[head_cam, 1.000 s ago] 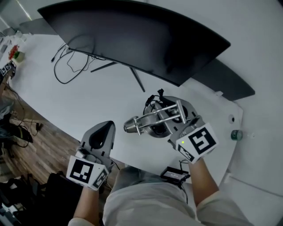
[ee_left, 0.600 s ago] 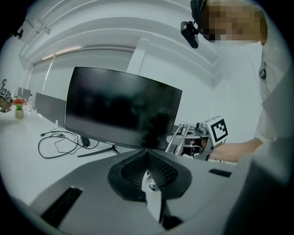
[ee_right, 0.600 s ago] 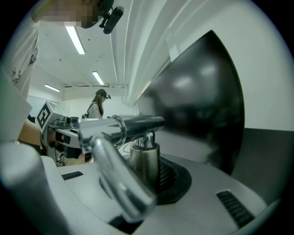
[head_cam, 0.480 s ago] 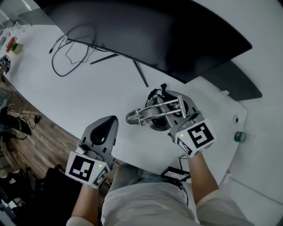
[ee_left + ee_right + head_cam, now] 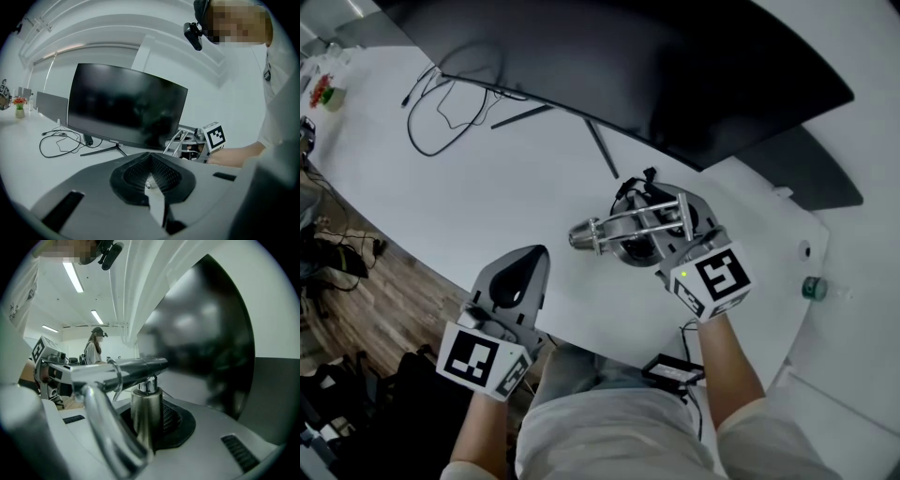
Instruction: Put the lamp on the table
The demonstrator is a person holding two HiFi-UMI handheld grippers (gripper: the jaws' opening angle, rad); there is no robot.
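Note:
The lamp [image 5: 630,225] is chrome, with a folded arm and a round base, and lies tilted low over the white table [image 5: 487,206] in front of the monitor. I cannot tell whether its base touches the table. My right gripper [image 5: 673,247] is shut on it. In the right gripper view the lamp's upright post [image 5: 145,413] is clamped between the black pads [image 5: 173,420]. My left gripper [image 5: 517,281] is shut and holds nothing, hovering at the table's near edge to the left of the lamp. The left gripper view shows the lamp [image 5: 180,143] beyond the closed jaws.
A large curved black monitor [image 5: 609,66] on a thin stand fills the back of the table. A looped black cable [image 5: 441,112] lies at the left. A small black box [image 5: 673,371] hangs below the near edge. A green object [image 5: 812,288] sits at the right.
My right gripper has sunk toward the table with the lamp still held. The left gripper has dropped a little and stays shut.

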